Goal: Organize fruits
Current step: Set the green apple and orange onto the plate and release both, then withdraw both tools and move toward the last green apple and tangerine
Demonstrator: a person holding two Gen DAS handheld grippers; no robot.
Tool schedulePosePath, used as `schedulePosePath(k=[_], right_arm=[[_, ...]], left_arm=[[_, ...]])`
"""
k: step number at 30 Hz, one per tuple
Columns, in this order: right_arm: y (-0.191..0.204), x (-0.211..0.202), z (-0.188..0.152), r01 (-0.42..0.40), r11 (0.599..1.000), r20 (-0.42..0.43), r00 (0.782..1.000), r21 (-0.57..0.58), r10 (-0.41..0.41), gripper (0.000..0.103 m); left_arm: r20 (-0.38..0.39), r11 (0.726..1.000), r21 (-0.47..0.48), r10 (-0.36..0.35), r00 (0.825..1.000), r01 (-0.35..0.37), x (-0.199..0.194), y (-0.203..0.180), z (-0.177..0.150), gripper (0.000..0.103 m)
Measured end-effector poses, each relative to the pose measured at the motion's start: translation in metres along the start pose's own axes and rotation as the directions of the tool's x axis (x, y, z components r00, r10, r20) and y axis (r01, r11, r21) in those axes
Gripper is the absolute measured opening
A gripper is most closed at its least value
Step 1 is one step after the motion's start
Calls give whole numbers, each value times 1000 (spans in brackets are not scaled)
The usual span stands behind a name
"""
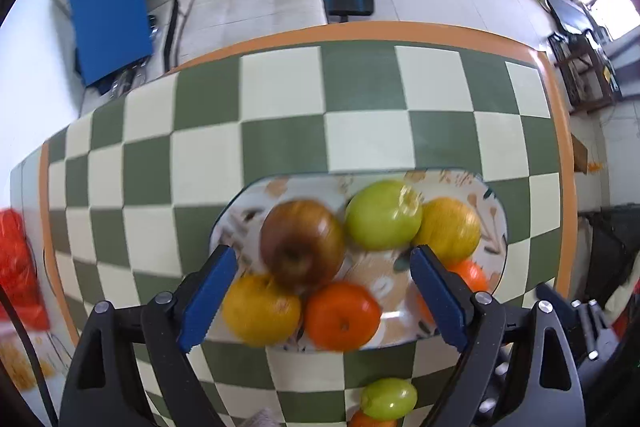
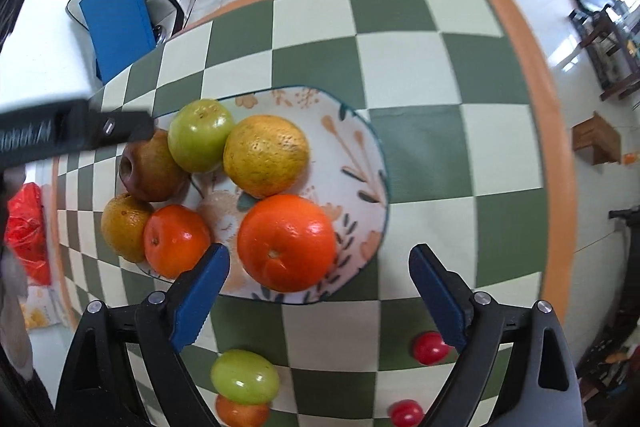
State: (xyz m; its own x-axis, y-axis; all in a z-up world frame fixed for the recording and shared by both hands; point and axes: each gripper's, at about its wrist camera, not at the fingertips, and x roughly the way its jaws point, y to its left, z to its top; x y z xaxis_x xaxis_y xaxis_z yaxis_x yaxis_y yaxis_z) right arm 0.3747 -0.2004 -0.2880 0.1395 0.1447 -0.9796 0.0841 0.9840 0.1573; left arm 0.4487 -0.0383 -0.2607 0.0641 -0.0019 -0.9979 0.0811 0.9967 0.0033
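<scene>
Writing: nothing I can really read, there's blurry white lettering on the left claw's black body at the left edge of the right wrist view.
Plate (image 2: 362,163): centre-left of that frame on the checkered surface (image 2: 420,75), six fruits on it.
Count on plate: two oranges (image 2: 286,243), two yellow citrus (image 2: 266,155), one green apple (image 2: 200,135), one brown-red apple (image 2: 150,169).
Off plate, bottom of frame: green fruit (image 2: 244,375) touching an orange one (image 2: 242,413), plus two small red fruits (image 2: 430,347).
Left claw (image 1: 322,291): wide open, nothing in it, over the plate.
Right claw (image 2: 320,291): wide open too, empty.
</scene>
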Motion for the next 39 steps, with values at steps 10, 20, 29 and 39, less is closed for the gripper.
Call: schedulePosePath(k=[10,20,29,39], right_arm=[[5,-51,-31,42,999,99,994,-26,-39,93],[22,-115,-78,45,998,206,978,-46,-35,93],[29,-177,-121,36,998,309,951,-46,-20,93],[35,-216,-150,26,998,374,928,-60,-2,93]], left_arm=[[121,996,-88,10,993,0,-43,27,-77,89],[251,997,-81,23,968,-3,-106,30,-138,89],[348,999,-53,20,937,-1,-156,24,-179,89],[400,999,-47,15,916,5,-180,14,-206,89]])
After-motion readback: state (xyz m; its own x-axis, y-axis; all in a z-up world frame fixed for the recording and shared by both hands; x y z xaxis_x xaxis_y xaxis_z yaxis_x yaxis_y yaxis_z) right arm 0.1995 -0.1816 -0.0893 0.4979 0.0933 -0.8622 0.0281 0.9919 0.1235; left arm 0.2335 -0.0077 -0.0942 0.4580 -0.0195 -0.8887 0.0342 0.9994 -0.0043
